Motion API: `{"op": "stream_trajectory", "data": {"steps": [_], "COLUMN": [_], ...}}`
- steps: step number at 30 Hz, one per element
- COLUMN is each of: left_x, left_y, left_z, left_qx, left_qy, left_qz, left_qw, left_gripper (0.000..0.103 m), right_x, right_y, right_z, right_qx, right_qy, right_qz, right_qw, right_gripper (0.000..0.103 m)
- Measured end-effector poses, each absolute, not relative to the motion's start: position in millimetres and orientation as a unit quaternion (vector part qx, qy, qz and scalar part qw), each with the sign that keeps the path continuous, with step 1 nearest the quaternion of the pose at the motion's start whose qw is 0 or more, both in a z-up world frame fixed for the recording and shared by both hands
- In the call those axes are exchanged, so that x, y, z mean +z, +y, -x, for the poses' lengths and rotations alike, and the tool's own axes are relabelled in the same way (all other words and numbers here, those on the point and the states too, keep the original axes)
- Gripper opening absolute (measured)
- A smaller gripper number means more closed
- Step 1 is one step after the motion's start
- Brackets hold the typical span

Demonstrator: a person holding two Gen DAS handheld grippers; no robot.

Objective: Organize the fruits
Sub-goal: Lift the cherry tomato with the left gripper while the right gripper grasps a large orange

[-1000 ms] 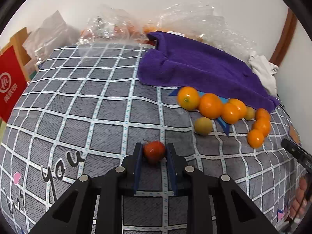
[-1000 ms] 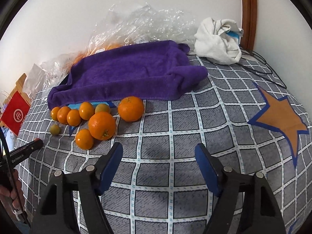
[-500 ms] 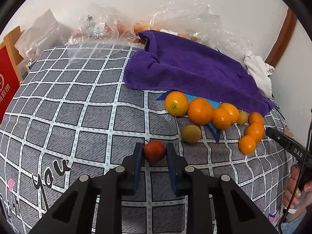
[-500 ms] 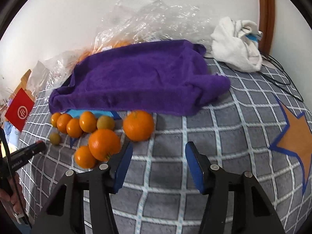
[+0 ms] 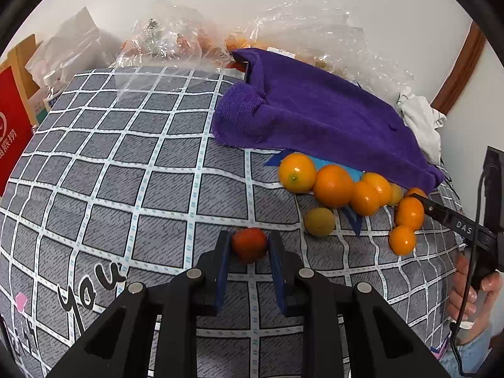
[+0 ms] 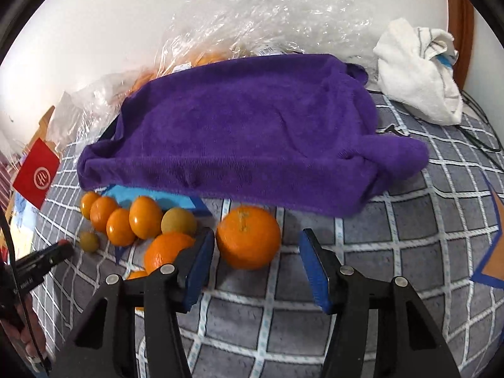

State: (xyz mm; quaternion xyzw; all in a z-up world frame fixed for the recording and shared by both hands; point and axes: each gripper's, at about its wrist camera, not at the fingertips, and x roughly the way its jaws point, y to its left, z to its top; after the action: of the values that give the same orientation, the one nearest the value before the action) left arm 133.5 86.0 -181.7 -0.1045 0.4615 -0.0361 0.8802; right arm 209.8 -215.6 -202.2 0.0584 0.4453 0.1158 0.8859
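Observation:
My left gripper (image 5: 249,249) is shut on a small red-orange fruit (image 5: 249,244), held just above the grey checked cloth. Right of it lie a yellow-green fruit (image 5: 319,221) and a cluster of oranges (image 5: 334,185) at the edge of a purple towel (image 5: 315,119). My right gripper (image 6: 256,252) is open, its jaws on either side of a large orange (image 6: 249,236) without touching it. Another orange (image 6: 167,250) sits just left of its left finger (image 6: 198,264). Smaller oranges (image 6: 145,217) line up further left.
The purple towel (image 6: 252,132) covers a raised object behind the fruit. Crinkled clear plastic bags (image 6: 252,22) lie along the wall. A white cloth bundle (image 6: 419,69) sits at the far right, a red box (image 5: 12,126) at the far left.
The right gripper moved forward and left, and its open jaws now flank the large orange. The left gripper carried the red-orange fruit rightward, closer to the fruit cluster.

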Motion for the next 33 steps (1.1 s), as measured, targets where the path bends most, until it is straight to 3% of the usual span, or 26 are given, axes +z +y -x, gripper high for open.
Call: {"op": "stream_trajectory", "data": {"steps": [3,20,33], "left_x": [-180.4,-184.6,-148.1], "left_y": [85.1,77.9,61.3], "left_z": [-136.0,-131.4,-122.1], "left_qx": [-0.038,-0.047,-0.060], "left_qy": [0.459,0.465,0.451], "left_qz": [0.100,0.111,0.100], "left_qw": [0.882,0.877,0.885], "left_gripper": [0.023,0.023,0.023], "right_x": [-203.4,-209.9,-187.3], "right_y": [-217.6,-240.1,-236.7], "right_z": [-210.2,-159.2,-137.5], "right_qx": [0.129,0.064,0.065], "right_qy": [0.443,0.426,0.420], "right_qz": [-0.069,-0.037,-0.027], "right_qw": [0.885,0.902,0.905], "right_gripper": [0.041,0.042,0.041]}}
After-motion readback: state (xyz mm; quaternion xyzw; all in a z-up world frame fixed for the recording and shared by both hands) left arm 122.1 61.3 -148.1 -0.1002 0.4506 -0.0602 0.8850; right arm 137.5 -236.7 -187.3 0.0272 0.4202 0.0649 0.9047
